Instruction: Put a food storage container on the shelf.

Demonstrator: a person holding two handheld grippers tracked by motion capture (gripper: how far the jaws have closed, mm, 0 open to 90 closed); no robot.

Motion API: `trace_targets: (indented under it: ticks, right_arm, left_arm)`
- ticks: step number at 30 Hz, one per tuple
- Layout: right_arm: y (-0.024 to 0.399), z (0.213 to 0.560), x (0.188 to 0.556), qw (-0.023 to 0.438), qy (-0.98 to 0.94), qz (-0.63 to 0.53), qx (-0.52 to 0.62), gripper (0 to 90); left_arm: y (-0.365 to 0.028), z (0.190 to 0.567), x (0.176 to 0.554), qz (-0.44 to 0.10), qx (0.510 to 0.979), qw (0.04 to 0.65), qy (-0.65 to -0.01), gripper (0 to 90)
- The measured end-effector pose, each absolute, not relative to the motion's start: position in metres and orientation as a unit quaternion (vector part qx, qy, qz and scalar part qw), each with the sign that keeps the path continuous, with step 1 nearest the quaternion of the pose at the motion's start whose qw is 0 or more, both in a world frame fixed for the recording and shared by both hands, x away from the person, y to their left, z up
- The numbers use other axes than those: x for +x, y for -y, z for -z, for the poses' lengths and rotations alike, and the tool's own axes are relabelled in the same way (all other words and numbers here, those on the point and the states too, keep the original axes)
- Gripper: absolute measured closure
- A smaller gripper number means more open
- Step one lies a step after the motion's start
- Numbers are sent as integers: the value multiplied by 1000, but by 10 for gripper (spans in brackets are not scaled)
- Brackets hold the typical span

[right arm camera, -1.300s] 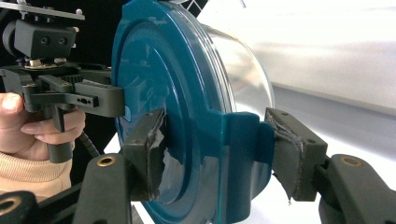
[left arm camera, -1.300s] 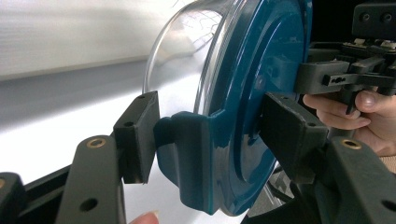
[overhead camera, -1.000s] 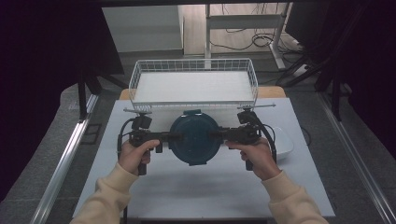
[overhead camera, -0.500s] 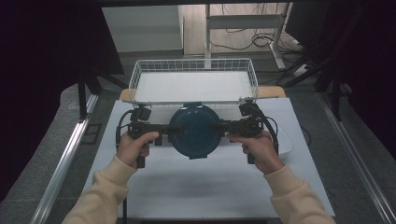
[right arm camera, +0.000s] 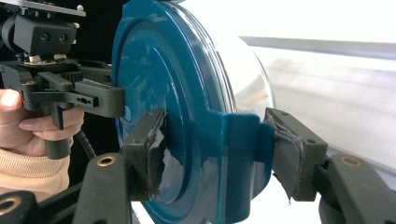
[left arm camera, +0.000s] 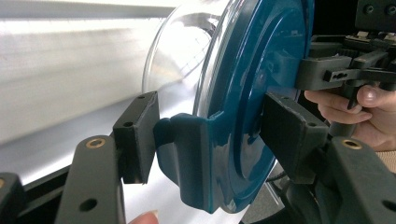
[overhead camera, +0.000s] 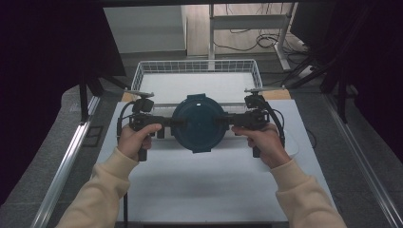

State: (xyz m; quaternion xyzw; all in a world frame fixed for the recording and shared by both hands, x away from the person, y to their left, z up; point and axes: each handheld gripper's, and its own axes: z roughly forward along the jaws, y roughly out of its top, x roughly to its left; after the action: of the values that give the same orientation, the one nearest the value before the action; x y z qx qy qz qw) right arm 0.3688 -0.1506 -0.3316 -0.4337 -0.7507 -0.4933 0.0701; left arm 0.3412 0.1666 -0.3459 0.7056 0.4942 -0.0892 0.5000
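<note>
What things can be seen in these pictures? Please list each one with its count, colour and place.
container: one, clear bowl with a dark blue lid, held above the table between the two grippers.
basket: one, white wire, at the far side of the table.
table: one, white top, below the hands.
left gripper: one, black, shut on the lid's clip at the container's left side.
right gripper: one, black, shut on the clip at its right side.
hands: two, with cream sleeves, each holding one gripper.

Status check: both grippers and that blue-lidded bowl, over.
Left gripper and right gripper clamp opposite latch tabs. Blue-lidded bowl held above the table. Wire basket just behind it.
</note>
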Motion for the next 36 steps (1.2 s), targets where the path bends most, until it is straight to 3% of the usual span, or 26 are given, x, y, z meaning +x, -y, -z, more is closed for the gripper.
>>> trace_targets:
  ticks: [36]
  right_arm:
    - [146, 284, 426, 66, 745, 507, -429, 411]
  left_arm:
    - [-173, 292, 402, 83, 708, 502, -489, 391]
